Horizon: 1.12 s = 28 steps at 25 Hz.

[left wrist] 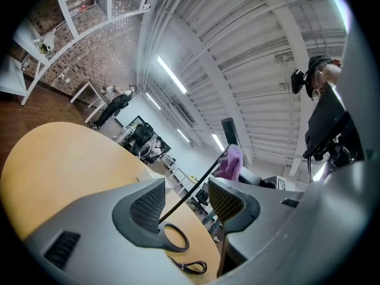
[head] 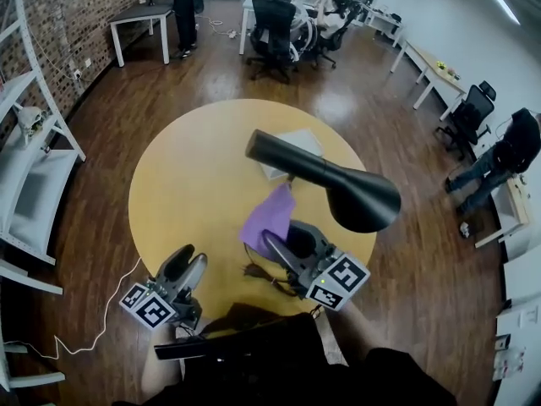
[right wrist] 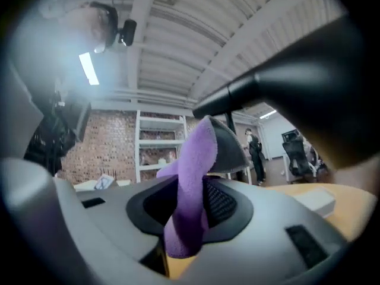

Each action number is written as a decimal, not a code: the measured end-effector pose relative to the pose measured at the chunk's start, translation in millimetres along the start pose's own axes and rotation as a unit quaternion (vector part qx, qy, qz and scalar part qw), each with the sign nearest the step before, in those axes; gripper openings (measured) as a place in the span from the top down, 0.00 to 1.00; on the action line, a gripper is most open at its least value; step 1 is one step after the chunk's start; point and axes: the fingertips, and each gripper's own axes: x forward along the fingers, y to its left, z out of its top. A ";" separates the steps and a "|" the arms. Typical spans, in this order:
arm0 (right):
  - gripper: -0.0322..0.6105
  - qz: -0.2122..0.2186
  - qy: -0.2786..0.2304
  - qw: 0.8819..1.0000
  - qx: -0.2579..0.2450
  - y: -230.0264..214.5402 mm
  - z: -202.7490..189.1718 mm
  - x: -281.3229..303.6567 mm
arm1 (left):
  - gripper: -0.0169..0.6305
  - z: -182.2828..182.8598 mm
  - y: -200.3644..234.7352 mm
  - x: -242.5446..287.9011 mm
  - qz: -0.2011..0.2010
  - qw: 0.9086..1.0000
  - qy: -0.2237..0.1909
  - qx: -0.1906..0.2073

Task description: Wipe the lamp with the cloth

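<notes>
Right tongs clamp cloth | lamp long axis diagonal, shade lower-right

Room's evenly bright from the long white ceiling strip lights, glossy brown wooden floor throws back some glare, edges bend fisheye-style, and the close-up black cone lamp shade is blurry.

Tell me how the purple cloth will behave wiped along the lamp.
Probably floppy: the purple cloth folds and curls where the right tongs pinch it. Likely light, since that one pinch carries all of it. Its fuzzy surface should drag rather than slip on the lamp shade.
</notes>
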 end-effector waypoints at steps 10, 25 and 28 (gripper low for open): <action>0.78 -0.017 -0.108 0.951 0.290 -32.9 29.6 34.4 | 0.65 0.3 -5.6 -6.7 0.003 1.000 -0.001 0.000; 0.78 -0.138 -0.007 0.841 0.523 -68.3 -139.8 12.0 | 0.65 -4.5 -13.8 -9.7 0.014 1.000 0.017 0.006; 0.78 -0.158 0.013 0.827 0.540 -71.8 -176.0 15.0 | 0.65 -7.9 -10.8 -14.9 0.021 0.999 0.028 0.005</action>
